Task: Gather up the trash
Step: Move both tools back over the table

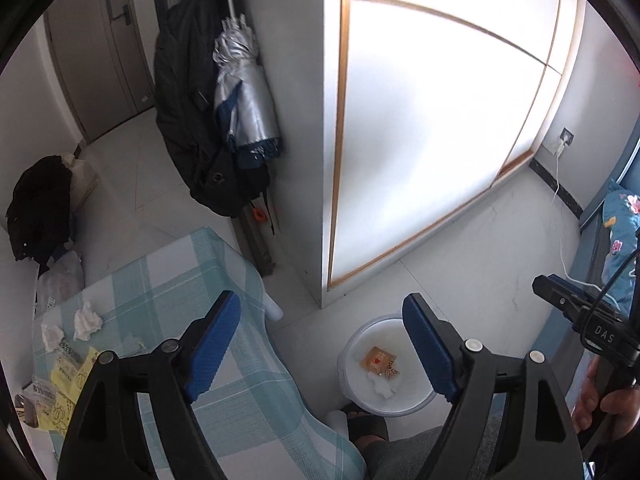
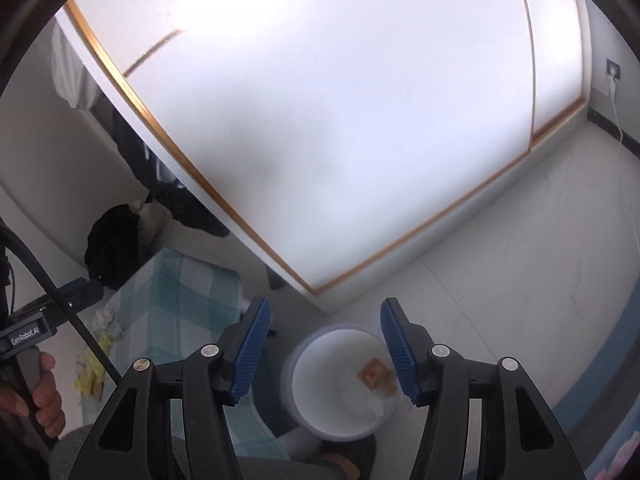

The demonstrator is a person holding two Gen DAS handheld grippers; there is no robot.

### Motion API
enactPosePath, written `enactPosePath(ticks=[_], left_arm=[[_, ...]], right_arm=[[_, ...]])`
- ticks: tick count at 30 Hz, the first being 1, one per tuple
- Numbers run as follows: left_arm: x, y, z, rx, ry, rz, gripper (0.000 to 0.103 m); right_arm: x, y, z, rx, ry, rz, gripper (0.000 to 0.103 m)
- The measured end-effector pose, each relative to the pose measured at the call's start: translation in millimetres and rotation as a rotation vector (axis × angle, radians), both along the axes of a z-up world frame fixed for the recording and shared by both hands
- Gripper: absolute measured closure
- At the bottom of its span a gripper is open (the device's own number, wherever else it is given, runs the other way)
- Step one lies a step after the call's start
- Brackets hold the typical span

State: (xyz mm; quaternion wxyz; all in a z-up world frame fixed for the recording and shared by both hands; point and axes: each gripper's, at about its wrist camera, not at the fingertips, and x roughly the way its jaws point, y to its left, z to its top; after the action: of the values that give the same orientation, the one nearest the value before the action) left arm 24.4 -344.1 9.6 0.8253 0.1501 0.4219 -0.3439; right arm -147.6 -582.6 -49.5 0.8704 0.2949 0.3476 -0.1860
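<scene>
Both hand-held grippers are spread wide and carry nothing. The left hand-held gripper (image 1: 320,344) hangs above the near edge of the desk (image 1: 192,280), with the white bin (image 1: 352,384) on the floor below and to its right. The right hand-held gripper (image 2: 324,350) sits almost directly over that bin (image 2: 300,384), where an orange wrapper (image 2: 374,374) and some white paper already lie.

What is left to collect lies to the left of both: 2 crumpled tissues (image 1: 86,320) and a yellow wrapper (image 1: 70,384) near the desk's far-left edge. From the left hand-held gripper they are down and to the left, well apart from its fingers. The left side is clearly nearer; the right would have to cross the whole desk. The yellow wrapper's long axis seems to run roughly toward the camera, so the fingers would probably close across it. The tissues have no clear axis.
</scene>
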Motion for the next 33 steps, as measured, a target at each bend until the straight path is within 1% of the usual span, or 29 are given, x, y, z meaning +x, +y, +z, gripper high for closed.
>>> enactPosePath(ticks=[2, 4, 8, 11, 14, 16, 19, 21, 25, 28, 33], left_arm=[[1, 14, 7, -0.023, -0.028, 0.035, 0.022], [3, 30, 14, -0.037, -0.053, 0.07, 0.022], [9, 66, 25, -0.072, -0.081, 0.142, 0.021], [12, 93, 33, -0.096, -0.102, 0.191, 0.02], [8, 126, 40, -0.109, -0.144, 0.27, 0.015], [7, 145, 42, -0.123, -0.168, 0.314, 0.013], [9, 175, 42, -0.141, -0.167, 0.368, 0.013], [10, 196, 41, -0.16, -0.165, 0.404, 0.013], [9, 233, 38, -0.189, -0.202, 0.472, 0.013], [13, 262, 31, -0.212, -0.183, 0.525, 0.008], [20, 302, 13, -0.207, -0.172, 0.601, 0.007]], right_arm=[[3, 10, 23, -0.042, -0.043, 0.009, 0.037], [8, 23, 46, -0.08, -0.089, 0.021, 0.035], [22, 51, 82, -0.134, -0.152, 0.072, 0.035], [34, 79, 104, -0.183, -0.193, 0.127, 0.032], [47, 109, 120, -0.215, -0.229, 0.177, 0.029], [54, 129, 127, -0.228, -0.252, 0.21, 0.026], [63, 155, 131, -0.223, -0.279, 0.244, 0.024], [68, 171, 132, -0.215, -0.283, 0.275, 0.024], [78, 203, 137, -0.217, -0.291, 0.344, 0.023], [93, 230, 135, -0.209, -0.294, 0.389, 0.019], [115, 272, 125, -0.207, -0.275, 0.468, 0.018]])
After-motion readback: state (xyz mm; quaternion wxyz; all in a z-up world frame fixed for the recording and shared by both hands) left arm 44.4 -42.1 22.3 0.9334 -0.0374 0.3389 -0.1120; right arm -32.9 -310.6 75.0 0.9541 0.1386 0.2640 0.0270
